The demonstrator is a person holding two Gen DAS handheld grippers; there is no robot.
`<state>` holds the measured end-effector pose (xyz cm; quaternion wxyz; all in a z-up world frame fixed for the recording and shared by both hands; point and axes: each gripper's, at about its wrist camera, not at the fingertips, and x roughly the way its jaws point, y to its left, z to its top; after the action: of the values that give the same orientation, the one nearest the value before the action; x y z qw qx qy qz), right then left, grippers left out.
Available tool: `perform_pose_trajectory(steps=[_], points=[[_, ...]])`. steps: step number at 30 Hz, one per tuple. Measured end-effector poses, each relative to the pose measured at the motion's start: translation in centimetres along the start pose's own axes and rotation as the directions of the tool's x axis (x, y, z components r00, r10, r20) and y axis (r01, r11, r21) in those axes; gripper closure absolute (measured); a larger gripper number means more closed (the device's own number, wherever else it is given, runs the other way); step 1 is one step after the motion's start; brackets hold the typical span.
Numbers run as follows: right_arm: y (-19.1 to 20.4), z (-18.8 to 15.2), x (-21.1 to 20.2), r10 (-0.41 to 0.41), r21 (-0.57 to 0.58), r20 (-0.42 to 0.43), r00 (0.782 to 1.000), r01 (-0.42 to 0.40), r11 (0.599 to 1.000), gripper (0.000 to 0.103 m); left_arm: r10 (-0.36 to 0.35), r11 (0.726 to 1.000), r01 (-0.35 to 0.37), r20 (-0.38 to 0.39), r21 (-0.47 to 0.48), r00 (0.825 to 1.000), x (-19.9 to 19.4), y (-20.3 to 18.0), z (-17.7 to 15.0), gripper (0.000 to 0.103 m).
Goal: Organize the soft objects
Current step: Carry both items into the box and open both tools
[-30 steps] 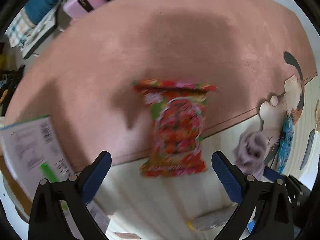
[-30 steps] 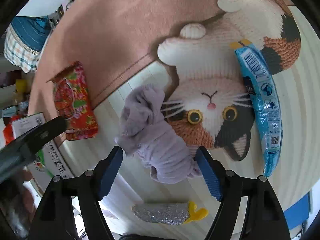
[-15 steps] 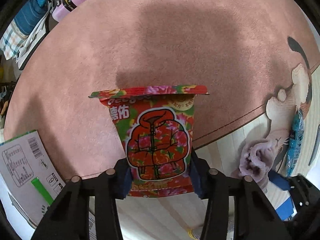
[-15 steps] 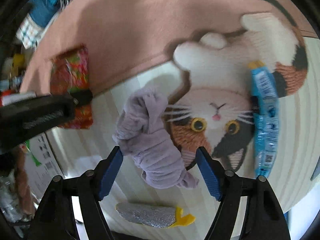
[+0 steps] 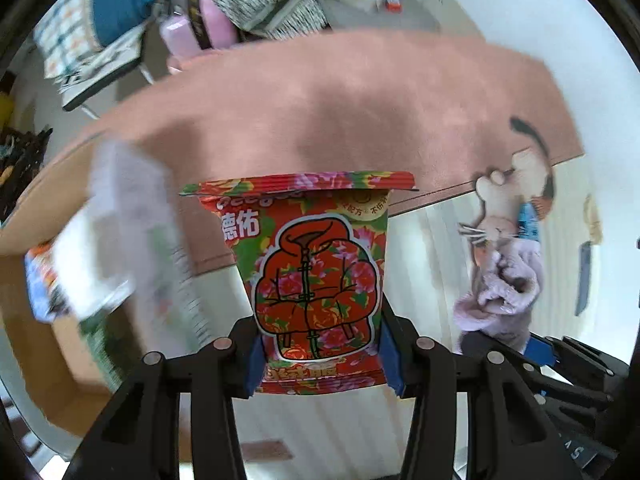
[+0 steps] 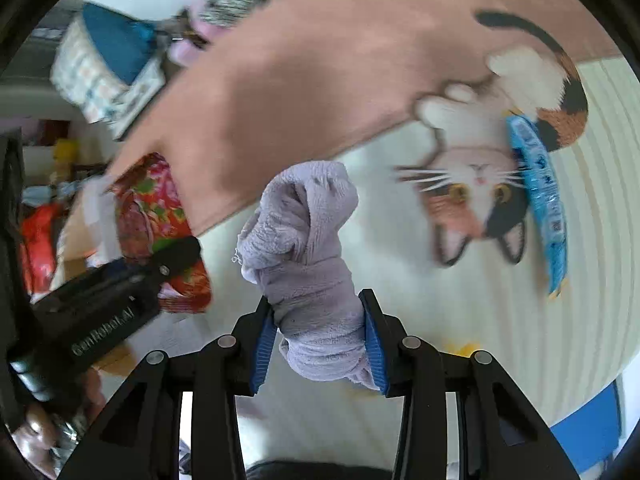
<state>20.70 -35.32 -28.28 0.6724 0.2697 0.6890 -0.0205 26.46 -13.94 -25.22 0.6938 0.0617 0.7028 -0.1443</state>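
My left gripper (image 5: 320, 354) is shut on a red floral tissue pack (image 5: 316, 276) and holds it upright above the floor. The pack also shows at the left of the right wrist view (image 6: 156, 216). My right gripper (image 6: 318, 340) is shut on a lilac fleece cloth (image 6: 304, 240) and holds it lifted off the floor. The cloth also shows at the right of the left wrist view (image 5: 504, 284). A blue packet (image 6: 538, 184) lies on the cat picture of the rug (image 6: 480, 184).
A pink rug (image 5: 340, 112) covers the floor behind. An open cardboard box (image 5: 48, 280) with white flaps stands at the left, blurred. Bags and a pink case (image 5: 192, 32) stand at the far edge. A yellow-tipped item (image 6: 464, 348) lies by the right fingers.
Both grippers have lifted. The right gripper has closed on the lilac cloth and raised it. The left gripper holds the pack higher, and the box has swung into view at the left.
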Motion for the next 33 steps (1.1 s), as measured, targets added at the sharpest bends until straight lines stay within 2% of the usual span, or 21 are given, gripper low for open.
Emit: perform_pose_trajectory(steps=[4, 7, 10, 13, 17, 21, 27, 28, 30, 31, 32, 33], points=[[7.2, -3.6, -2.4, 0.088, -0.081, 0.019, 0.996, -0.086, 0.993, 0.061, 0.006, 0.997, -0.001, 0.066, -0.080, 0.998, -5.7, 8.4, -3.2, 0.059], [14.0, -6.9, -1.8, 0.152, -0.144, -0.012, 0.988, -0.152, 0.978, 0.061, 0.027, 0.987, -0.015, 0.069, -0.162, 0.997, -7.8, 14.7, -6.1, 0.059], [21.4, -9.9, 0.4, 0.178, -0.207, -0.062, 0.982, -0.187, 0.960, 0.061, 0.066, 0.967, -0.054, 0.037, -0.249, 0.997, -7.6, 21.3, -8.5, 0.059], [28.0, -12.3, 3.9, 0.187, -0.253, -0.114, 0.976, -0.211, 0.944, 0.061, 0.070, 0.945, -0.073, -0.019, -0.320, 0.997, -6.4, 26.8, -9.7, 0.059], [33.1, -14.6, 8.9, 0.172, -0.253, -0.160, 0.972, -0.209, 0.945, 0.061, 0.033, 0.925, -0.068, -0.100, -0.373, 0.994, -3.9, 32.0, -10.1, 0.059], [35.2, -14.5, 12.4, 0.142, -0.240, -0.181, 0.973, -0.184, 0.953, 0.061, 0.020, 0.924, -0.079, -0.160, -0.373, 0.987, -1.5, 34.6, -9.7, 0.059], [37.3, -13.0, 16.4, 0.086, -0.251, -0.204, 0.975, -0.137, 0.958, 0.060, 0.006, 0.938, -0.087, -0.237, -0.335, 0.971, 1.6, 35.4, -8.9, 0.059], [37.6, -13.0, 17.0, 0.078, -0.265, -0.213, 0.974, -0.134, 0.955, 0.057, -0.018, 0.941, -0.070, -0.253, -0.332, 0.967, 2.1, 35.3, -8.9, 0.058], [38.5, -12.8, 18.0, 0.056, -0.286, -0.224, 0.973, -0.121, 0.951, 0.045, -0.050, 0.931, -0.051, -0.265, -0.361, 0.963, 2.7, 35.5, -9.3, 0.055], [38.7, -12.8, 18.3, 0.040, -0.300, -0.227, 0.973, -0.108, 0.948, 0.026, -0.056, 0.929, -0.045, -0.260, -0.368, 0.964, 2.7, 35.5, -9.4, 0.053], [38.8, -12.9, 18.5, 0.037, -0.314, -0.234, 0.972, -0.112, 0.943, 0.015, -0.048, 0.931, -0.051, -0.261, -0.362, 0.964, 2.8, 35.5, -9.4, 0.050], [39.1, -13.1, 18.6, 0.041, -0.323, -0.239, 0.970, -0.120, 0.939, 0.015, -0.041, 0.931, -0.057, -0.258, -0.360, 0.965, 2.7, 35.5, -9.4, 0.050]])
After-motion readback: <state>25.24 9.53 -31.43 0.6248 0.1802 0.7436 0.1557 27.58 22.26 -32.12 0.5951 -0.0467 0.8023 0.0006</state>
